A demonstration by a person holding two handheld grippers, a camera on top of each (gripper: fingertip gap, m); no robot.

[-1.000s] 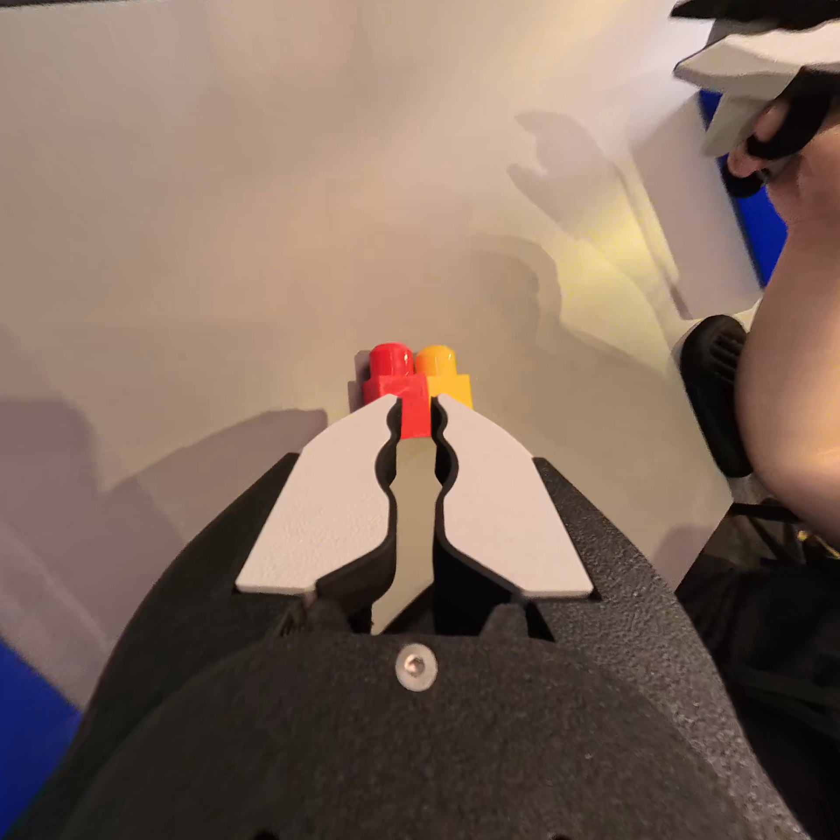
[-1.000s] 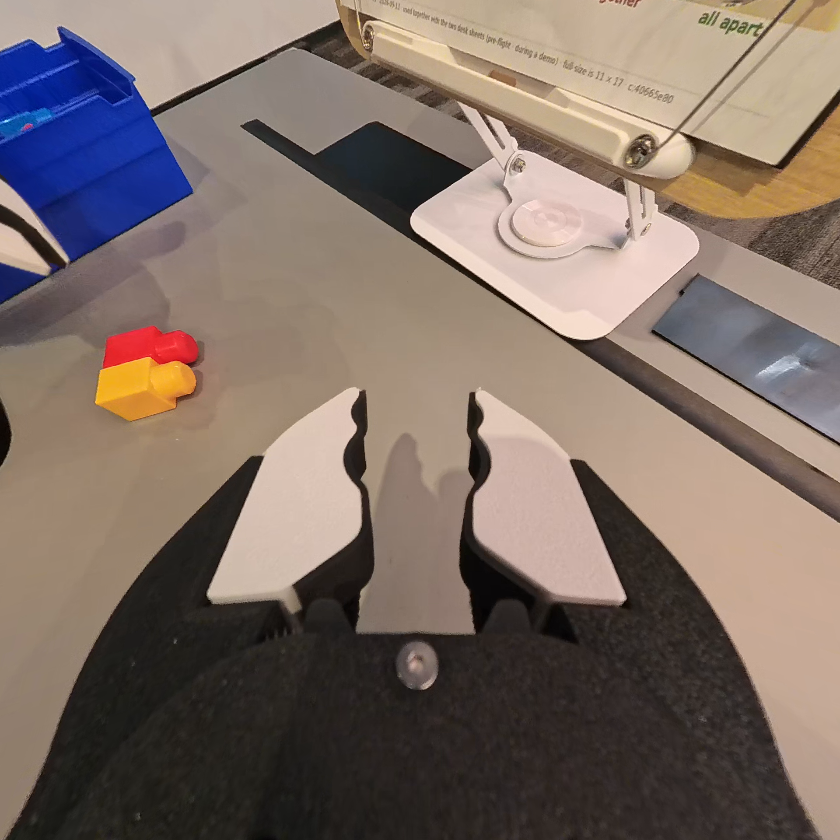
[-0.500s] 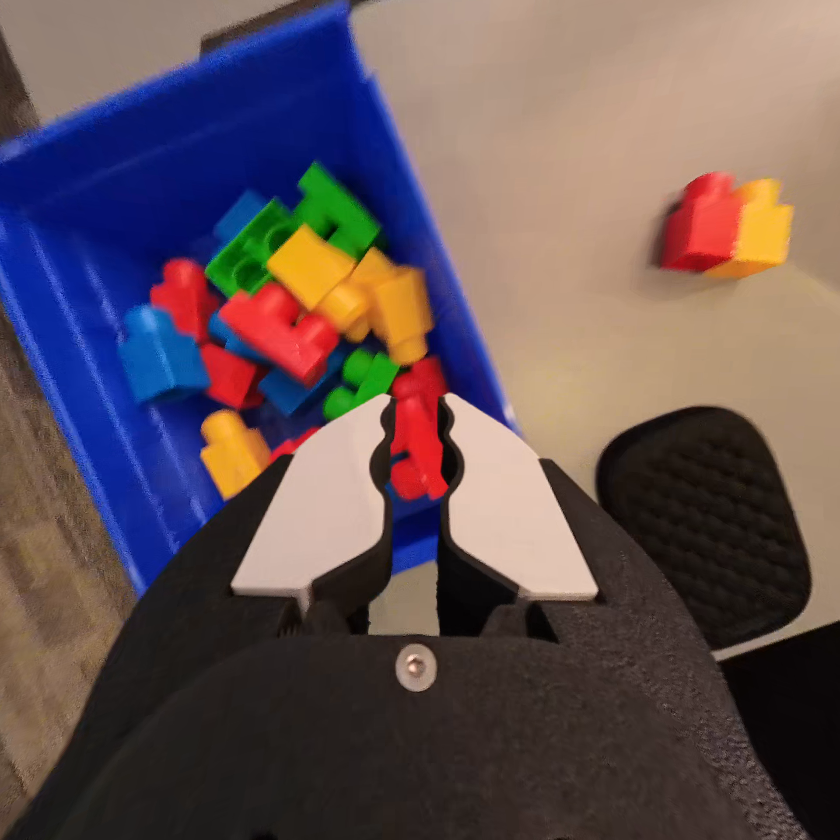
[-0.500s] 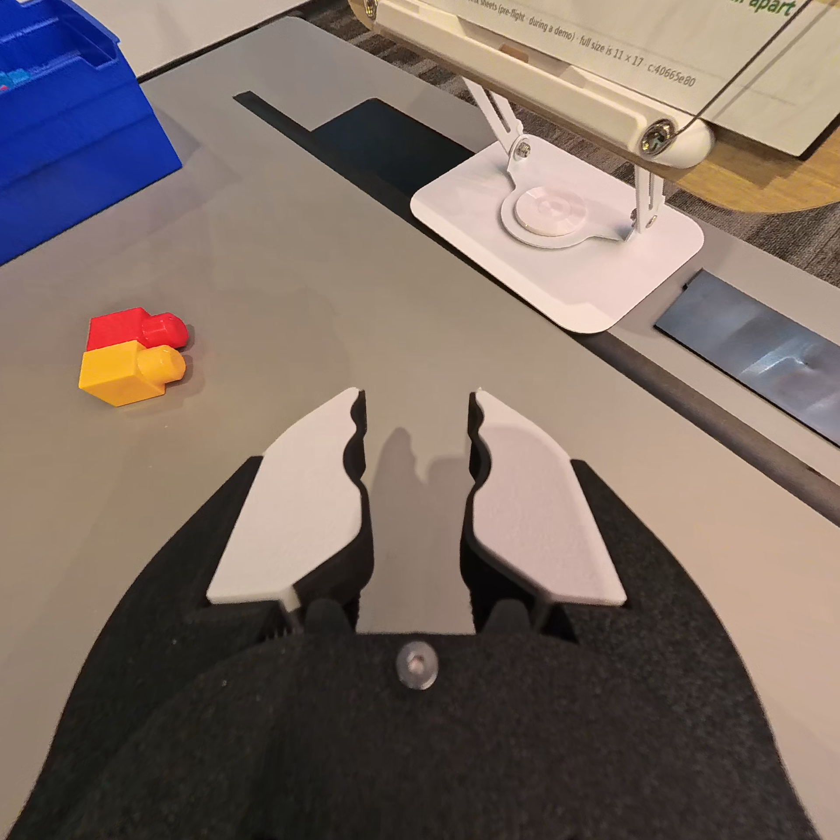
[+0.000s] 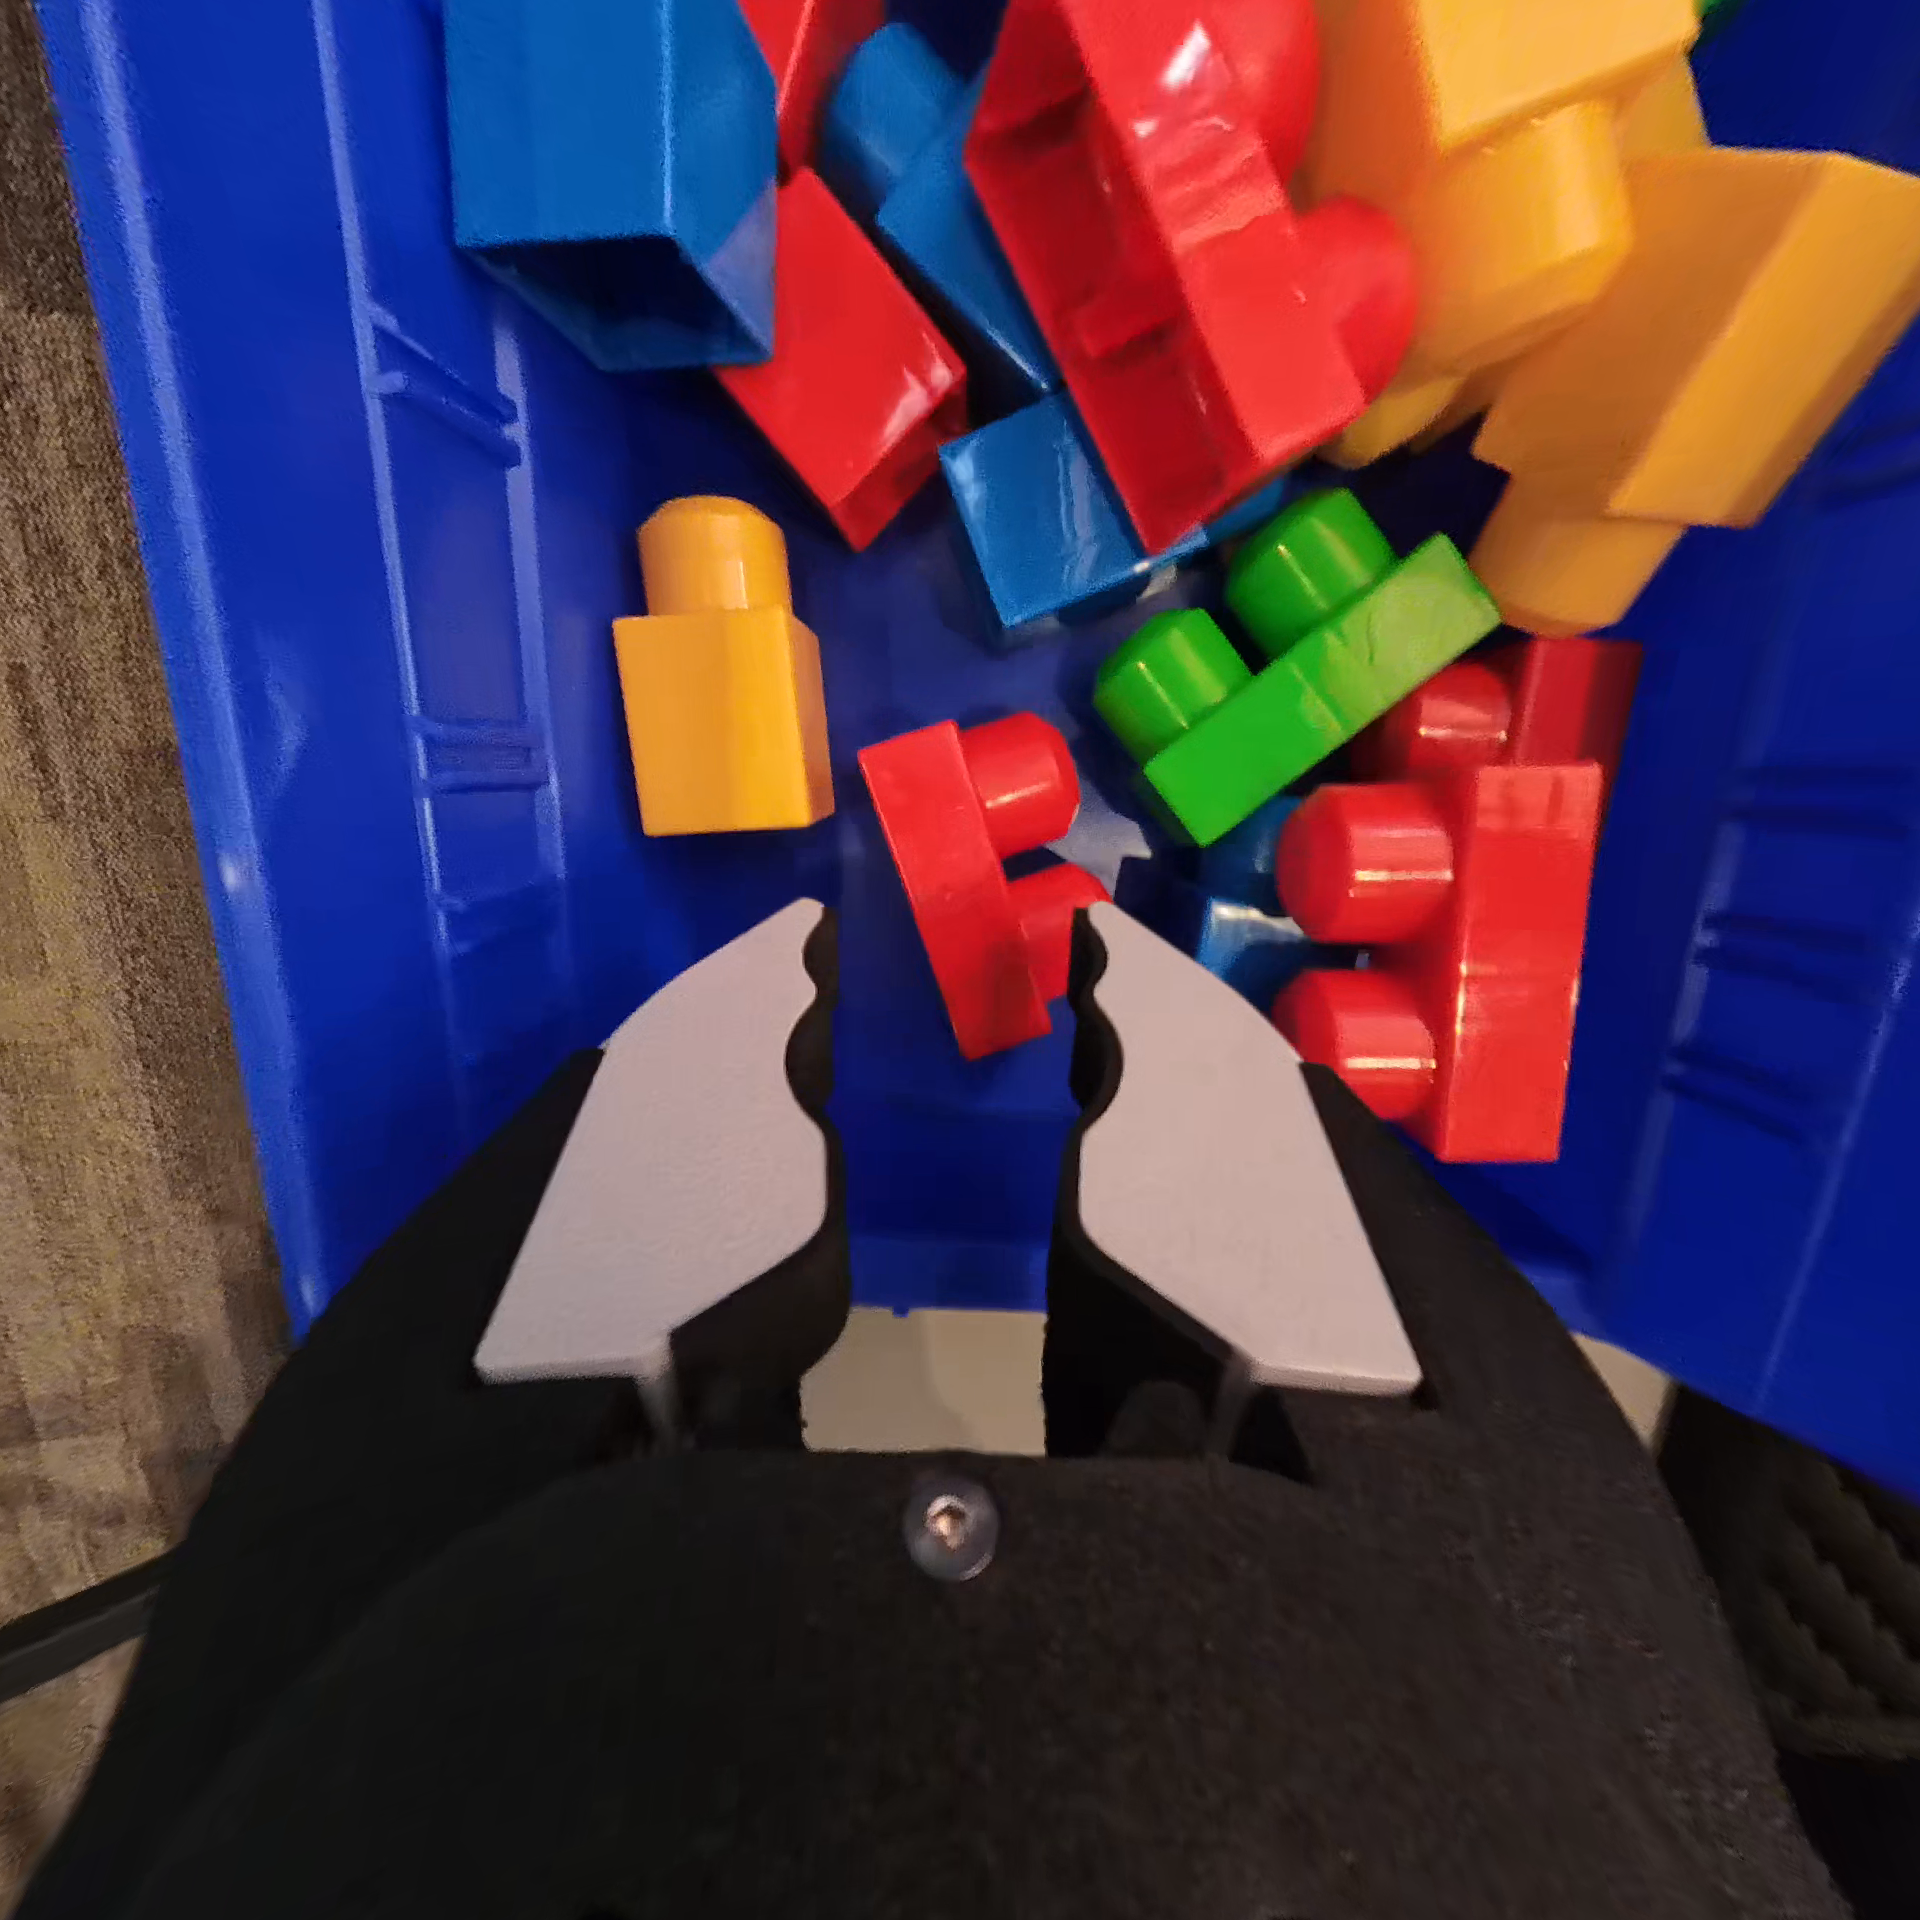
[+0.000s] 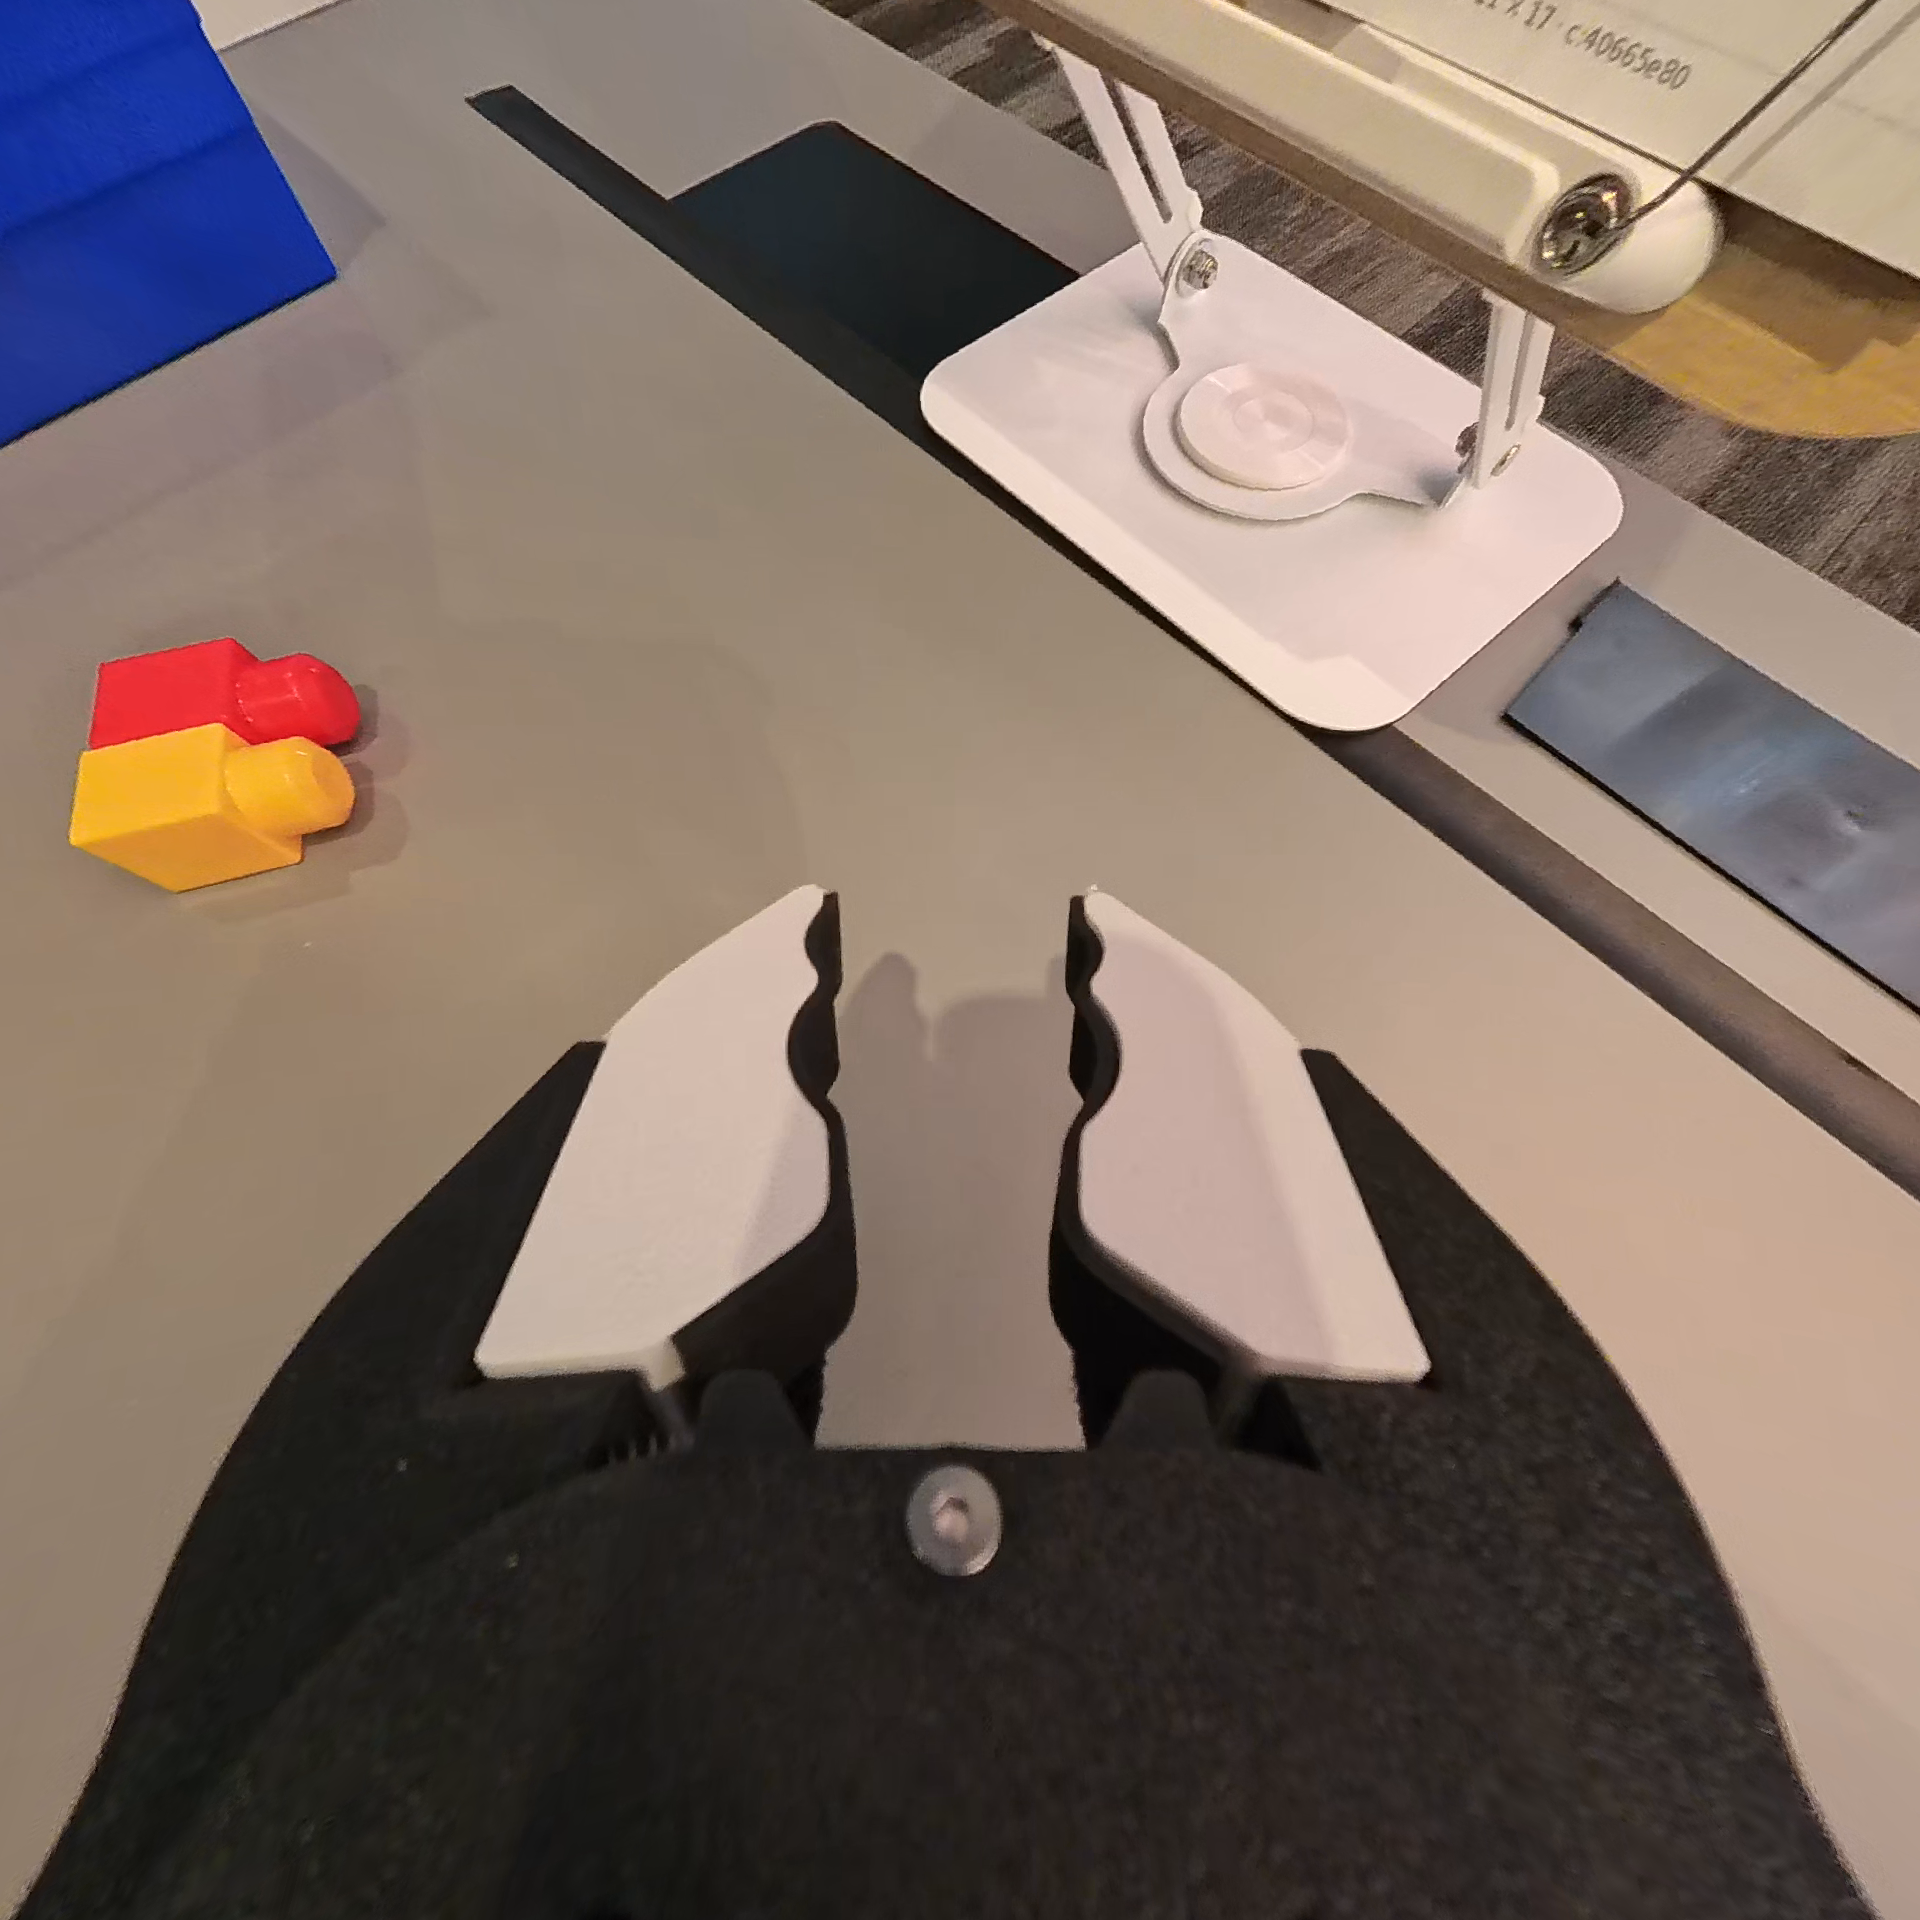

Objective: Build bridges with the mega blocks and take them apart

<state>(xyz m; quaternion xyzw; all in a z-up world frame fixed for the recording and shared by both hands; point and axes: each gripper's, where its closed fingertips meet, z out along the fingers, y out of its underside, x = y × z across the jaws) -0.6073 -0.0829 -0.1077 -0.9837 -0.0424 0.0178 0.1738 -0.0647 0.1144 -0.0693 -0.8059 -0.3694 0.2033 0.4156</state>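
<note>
Red flat block [image 5: 971, 894] lies just beyond the wide-spread left gripper [image 5: 948, 914], inside the blue bin [image 5: 312, 623].

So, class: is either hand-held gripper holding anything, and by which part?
Nothing is held: the left hand-held gripper is open over a red block; the right is open, empty.

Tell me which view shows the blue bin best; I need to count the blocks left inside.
The left wrist view: it looks straight down into the blue bin, showing its walls, floor and the loose blocks. The right wrist view catches only an outer corner of the bin at the upper left, nothing of its inside.
</note>
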